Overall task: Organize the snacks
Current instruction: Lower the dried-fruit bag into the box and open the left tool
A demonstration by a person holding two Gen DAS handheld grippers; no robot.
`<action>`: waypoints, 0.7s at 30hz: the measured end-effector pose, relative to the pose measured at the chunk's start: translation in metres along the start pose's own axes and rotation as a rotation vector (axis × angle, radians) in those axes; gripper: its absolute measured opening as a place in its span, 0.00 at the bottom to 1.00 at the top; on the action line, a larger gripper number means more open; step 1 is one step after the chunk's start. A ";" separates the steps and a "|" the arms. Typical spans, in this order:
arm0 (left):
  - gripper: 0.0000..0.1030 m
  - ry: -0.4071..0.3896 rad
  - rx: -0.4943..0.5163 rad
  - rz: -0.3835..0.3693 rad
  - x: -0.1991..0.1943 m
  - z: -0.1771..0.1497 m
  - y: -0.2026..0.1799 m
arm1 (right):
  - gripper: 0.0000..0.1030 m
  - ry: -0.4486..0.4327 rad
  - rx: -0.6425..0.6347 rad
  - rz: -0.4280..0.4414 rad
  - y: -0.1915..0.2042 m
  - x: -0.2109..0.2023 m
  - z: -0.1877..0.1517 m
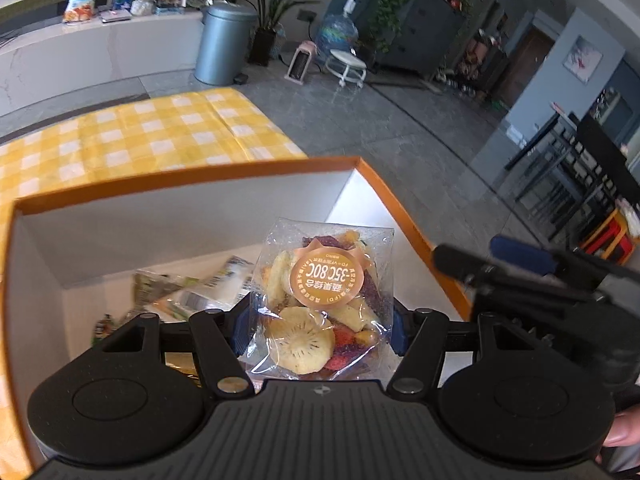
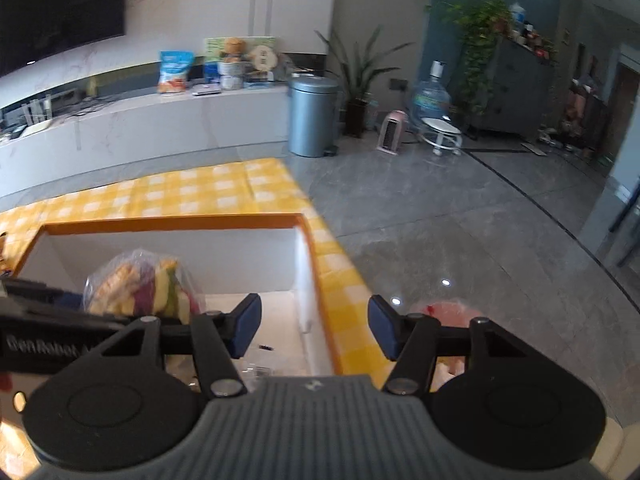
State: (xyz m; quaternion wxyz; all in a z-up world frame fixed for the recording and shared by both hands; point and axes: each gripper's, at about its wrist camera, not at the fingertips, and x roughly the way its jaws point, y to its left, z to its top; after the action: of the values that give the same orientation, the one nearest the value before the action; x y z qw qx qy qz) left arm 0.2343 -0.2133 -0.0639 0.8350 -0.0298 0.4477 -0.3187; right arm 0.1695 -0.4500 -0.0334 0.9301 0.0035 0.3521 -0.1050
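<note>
One clear dried-fruit bag (image 1: 320,300)

A clear bag of dried fruit (image 1: 320,304), its round orange label upside down, stands tilted over the orange-rimmed white box (image 1: 188,178), toward the box's 4 o'clock corner. Other snack packets (image 1: 188,288), blurred, lie flat on the box floor at the bag's 9 o'clock.

The left black claw (image 1: 322,320) with blue pads is closed on a clear bag; the right black claw (image 2: 314,330) stands apart, empty.
</note>
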 end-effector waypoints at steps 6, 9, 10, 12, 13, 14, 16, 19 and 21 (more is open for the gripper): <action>0.70 0.047 0.003 0.030 0.020 0.003 -0.006 | 0.58 0.015 0.057 0.005 -0.014 0.005 -0.002; 0.71 0.061 -0.006 0.031 0.022 0.002 -0.005 | 0.58 0.007 0.040 -0.007 -0.011 0.005 -0.001; 0.73 0.062 -0.006 0.030 0.022 0.002 -0.005 | 0.58 0.005 0.035 -0.009 -0.010 0.007 -0.001; 0.75 0.070 -0.009 0.027 0.021 0.002 -0.004 | 0.58 0.007 0.042 -0.003 -0.011 0.008 -0.001; 0.75 0.077 -0.014 0.024 0.020 0.001 -0.003 | 0.58 0.010 0.048 0.000 -0.012 0.008 -0.002; 0.75 0.079 -0.015 0.021 0.018 0.001 -0.002 | 0.58 0.012 0.052 0.002 -0.013 0.007 -0.002; 0.75 0.076 -0.005 0.021 0.014 0.000 -0.003 | 0.59 0.010 0.054 0.003 -0.013 0.006 -0.003; 0.75 0.073 -0.001 0.016 0.004 -0.002 -0.001 | 0.60 0.004 0.052 0.009 -0.013 0.005 -0.002; 0.75 0.086 0.025 -0.014 -0.004 -0.005 -0.001 | 0.62 -0.001 0.049 0.012 -0.011 0.003 -0.003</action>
State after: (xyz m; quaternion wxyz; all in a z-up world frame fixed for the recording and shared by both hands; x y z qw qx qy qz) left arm 0.2282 -0.2105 -0.0638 0.8130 -0.0091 0.4788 -0.3312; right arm 0.1673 -0.4615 -0.0367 0.9305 0.0284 0.3488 -0.1080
